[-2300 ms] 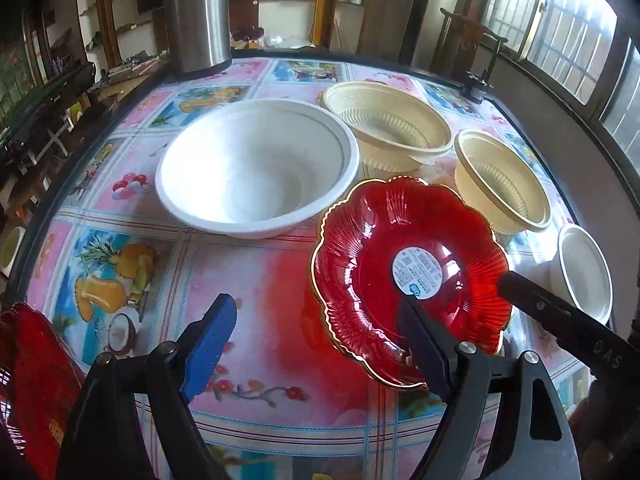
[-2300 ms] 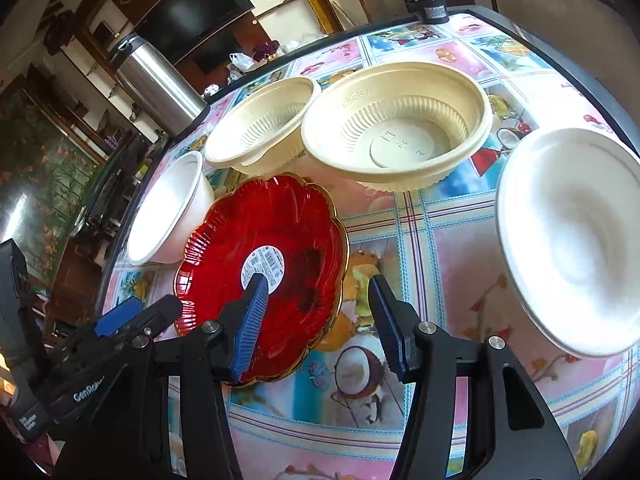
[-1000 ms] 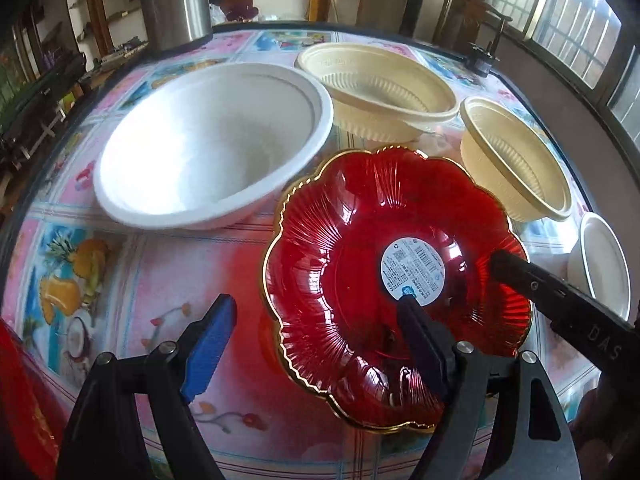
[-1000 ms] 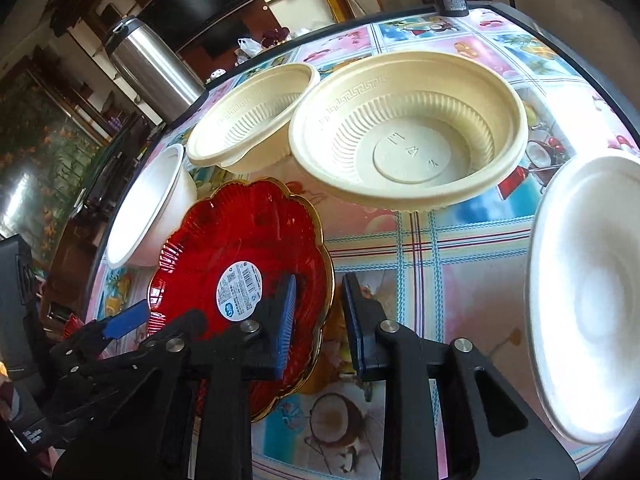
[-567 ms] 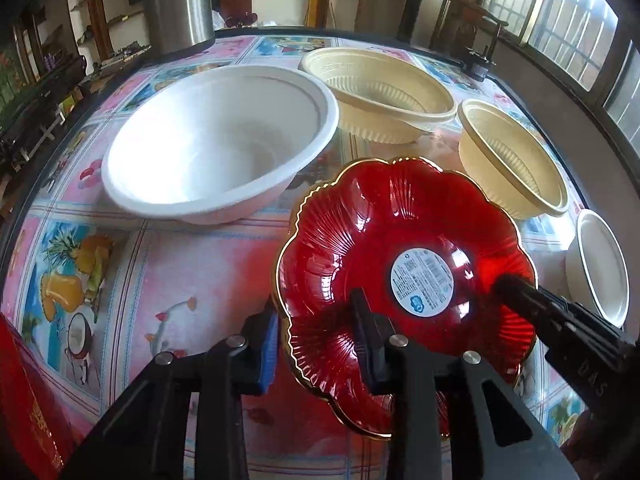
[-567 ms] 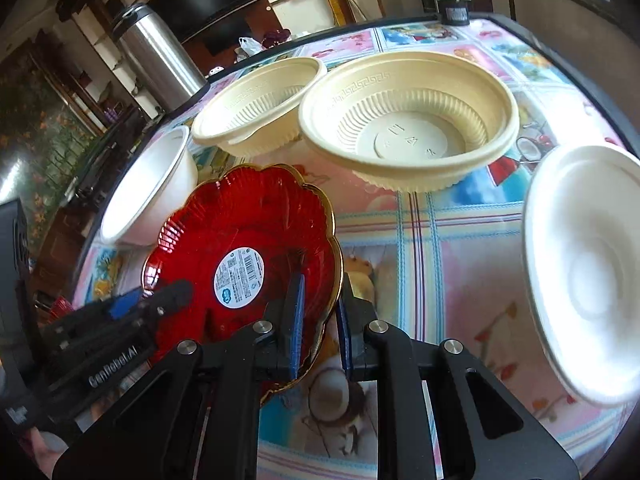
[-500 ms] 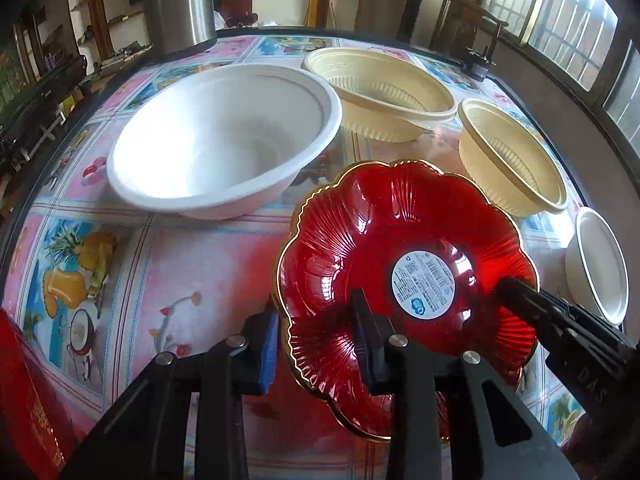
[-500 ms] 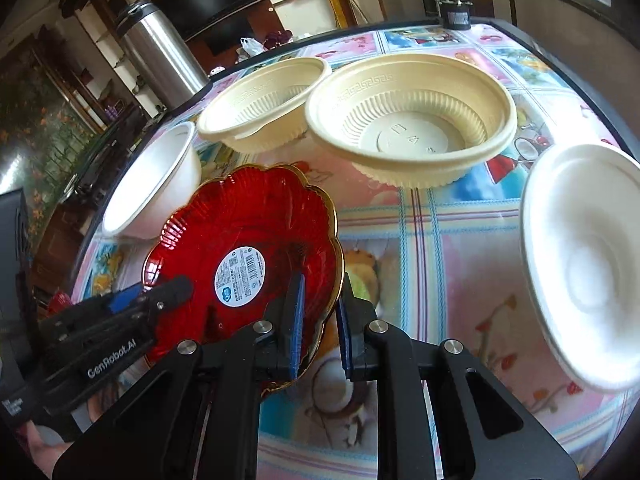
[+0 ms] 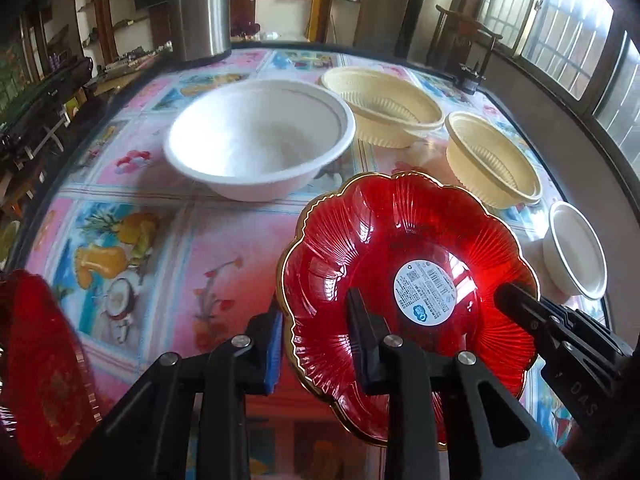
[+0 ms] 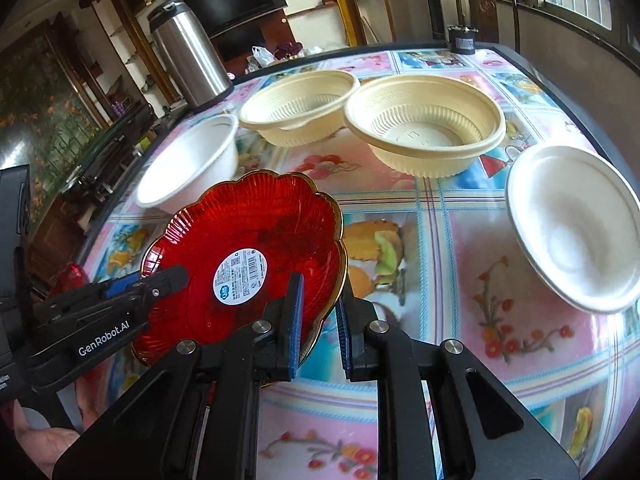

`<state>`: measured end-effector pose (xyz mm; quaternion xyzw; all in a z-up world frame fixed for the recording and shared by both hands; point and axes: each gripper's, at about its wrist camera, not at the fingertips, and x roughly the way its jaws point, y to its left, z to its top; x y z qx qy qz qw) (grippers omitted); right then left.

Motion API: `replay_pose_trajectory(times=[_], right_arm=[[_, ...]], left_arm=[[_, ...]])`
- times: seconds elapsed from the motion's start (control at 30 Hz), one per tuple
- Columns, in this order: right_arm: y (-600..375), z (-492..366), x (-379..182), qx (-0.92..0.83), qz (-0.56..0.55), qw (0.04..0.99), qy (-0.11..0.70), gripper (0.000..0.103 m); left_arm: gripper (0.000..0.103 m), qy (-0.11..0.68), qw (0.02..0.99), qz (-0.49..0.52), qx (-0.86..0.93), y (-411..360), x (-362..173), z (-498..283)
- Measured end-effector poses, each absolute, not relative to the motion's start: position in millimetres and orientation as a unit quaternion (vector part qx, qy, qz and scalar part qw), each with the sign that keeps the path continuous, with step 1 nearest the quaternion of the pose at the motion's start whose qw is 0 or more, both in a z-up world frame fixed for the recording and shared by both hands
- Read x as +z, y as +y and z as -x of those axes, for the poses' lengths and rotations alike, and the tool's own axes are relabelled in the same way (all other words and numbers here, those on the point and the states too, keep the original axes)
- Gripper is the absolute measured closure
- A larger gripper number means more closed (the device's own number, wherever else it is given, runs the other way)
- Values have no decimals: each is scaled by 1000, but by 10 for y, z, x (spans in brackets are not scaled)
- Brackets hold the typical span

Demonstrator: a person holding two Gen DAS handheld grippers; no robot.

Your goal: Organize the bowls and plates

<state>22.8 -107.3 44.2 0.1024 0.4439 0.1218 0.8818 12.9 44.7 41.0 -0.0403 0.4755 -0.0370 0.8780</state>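
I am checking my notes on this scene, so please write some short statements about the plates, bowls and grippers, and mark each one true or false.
1. Both grippers hold the same red plate. True: the left gripper and the right gripper pinch its rim on opposite sides; the left jaws are closing on it.
2. The sticker on the red plate is black. False: it is white with blue print.
3. Two cream bowls stand on the table. True.
4. The steel flask lies on its side. False: it stands upright at the far edge.
5. The large white bowl contains food. False: it is empty.
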Motion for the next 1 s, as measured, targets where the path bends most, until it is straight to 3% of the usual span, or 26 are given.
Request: replay_pose_trajectory(times=[0.63,1.0], right_arm=[[19,158,973,209,-56,890,402,87],[849,320,926,267,-21,870,414,87]], left_arm=[[75,409,910,47,37,1476,948,524],[75,411,905,66,94,2236,865,832]])
